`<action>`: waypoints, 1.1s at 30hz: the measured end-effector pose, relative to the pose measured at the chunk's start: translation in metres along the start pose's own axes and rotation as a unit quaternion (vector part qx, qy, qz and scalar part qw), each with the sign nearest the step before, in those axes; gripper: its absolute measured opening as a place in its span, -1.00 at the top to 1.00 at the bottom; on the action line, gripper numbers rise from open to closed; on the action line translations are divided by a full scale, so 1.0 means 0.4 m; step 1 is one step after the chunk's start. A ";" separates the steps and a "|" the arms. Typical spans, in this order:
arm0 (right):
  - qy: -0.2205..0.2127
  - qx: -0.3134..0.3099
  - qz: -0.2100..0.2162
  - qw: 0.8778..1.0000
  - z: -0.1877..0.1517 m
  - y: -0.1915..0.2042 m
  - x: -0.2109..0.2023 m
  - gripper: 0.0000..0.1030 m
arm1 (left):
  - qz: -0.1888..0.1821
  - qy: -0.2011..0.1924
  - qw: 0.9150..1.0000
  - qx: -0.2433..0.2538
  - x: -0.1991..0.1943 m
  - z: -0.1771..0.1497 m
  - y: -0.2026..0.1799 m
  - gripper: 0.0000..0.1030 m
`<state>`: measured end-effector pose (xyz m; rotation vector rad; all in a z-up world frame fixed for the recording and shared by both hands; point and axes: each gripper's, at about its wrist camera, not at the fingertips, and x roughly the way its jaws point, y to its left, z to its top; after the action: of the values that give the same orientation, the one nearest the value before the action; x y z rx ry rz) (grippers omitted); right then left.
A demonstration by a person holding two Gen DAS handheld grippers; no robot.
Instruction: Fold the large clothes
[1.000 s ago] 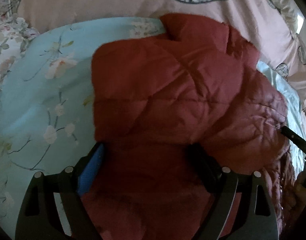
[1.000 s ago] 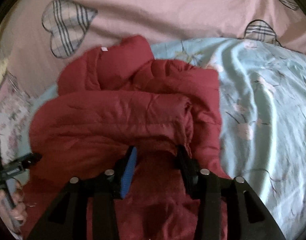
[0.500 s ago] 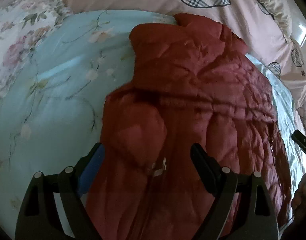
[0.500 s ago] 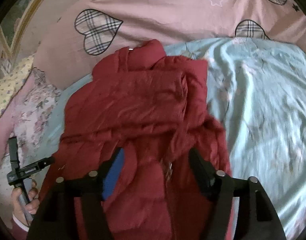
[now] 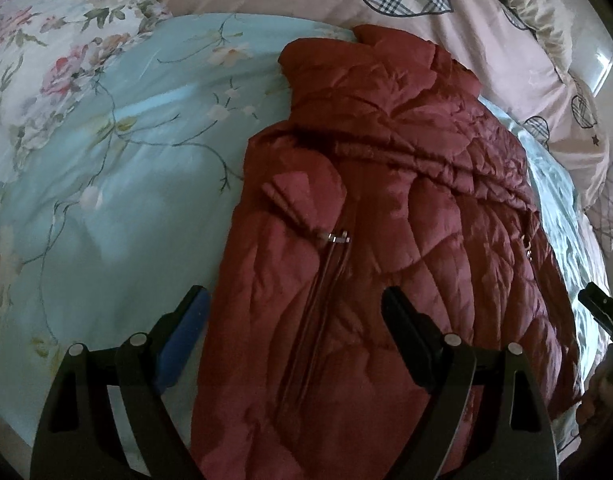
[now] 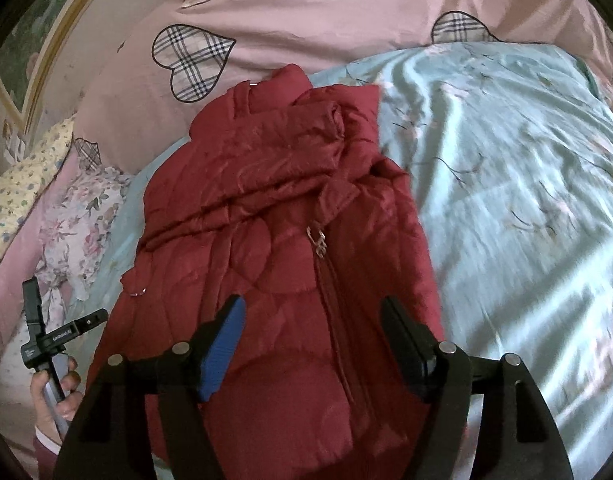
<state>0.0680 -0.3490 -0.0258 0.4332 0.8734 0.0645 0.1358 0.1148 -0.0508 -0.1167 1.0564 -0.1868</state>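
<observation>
My left gripper [image 5: 294,320]: black frame, silver screws, one blue pad.
My right gripper [image 6: 312,330]: same.
My hand [image 6: 56,390]: bare skin, pink cuff.

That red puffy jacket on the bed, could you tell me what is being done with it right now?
A person with a handheld gripper in each hand is folding the dark red quilted jacket, which lies on a light blue floral bedspread. The upper part, sleeves included, is already folded across the chest, and the zipper pull shows mid-front. The left gripper and the right gripper are both open above the lower half, gripping nothing. The bottom half is not yet folded up.
</observation>
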 end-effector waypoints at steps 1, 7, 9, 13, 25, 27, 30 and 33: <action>0.000 0.003 -0.002 1.000 -0.007 -0.007 -0.009 -0.49 | 0.002 0.001 1.000 0.001 -0.002 -0.007 0.003 -0.72; 0.008 0.027 -0.028 0.999 -0.057 -0.059 -0.060 -0.64 | 0.005 0.013 1.000 0.004 -0.018 -0.066 0.028 -0.72; 0.016 0.033 -0.037 0.999 -0.078 -0.081 -0.074 -0.64 | 0.005 0.016 1.000 0.004 -0.026 -0.086 0.039 -0.72; 0.034 0.036 -0.051 0.997 -0.111 -0.104 -0.076 -0.64 | 0.004 0.020 1.000 0.004 -0.041 -0.114 0.054 -0.72; 0.085 0.043 -0.020 0.995 -0.174 -0.104 -0.030 -0.64 | -0.022 0.040 0.999 -0.002 -0.056 -0.164 0.094 -0.72; 0.091 0.048 -0.017 0.995 -0.186 -0.111 -0.028 -0.63 | -0.023 0.044 0.999 -0.007 -0.055 -0.174 0.107 -0.72; 0.097 0.050 -0.009 0.994 -0.203 -0.114 -0.030 -0.63 | -0.036 0.055 0.998 -0.012 -0.048 -0.187 0.118 -0.72; 0.101 0.051 0.000 0.994 -0.212 -0.112 -0.028 -0.62 | -0.052 0.067 0.996 -0.014 -0.039 -0.199 0.118 -0.72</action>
<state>-0.0087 -0.3632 -0.0829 0.5275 1.0784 0.0641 0.0634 0.1638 -0.0851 -0.1867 1.1873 -0.2776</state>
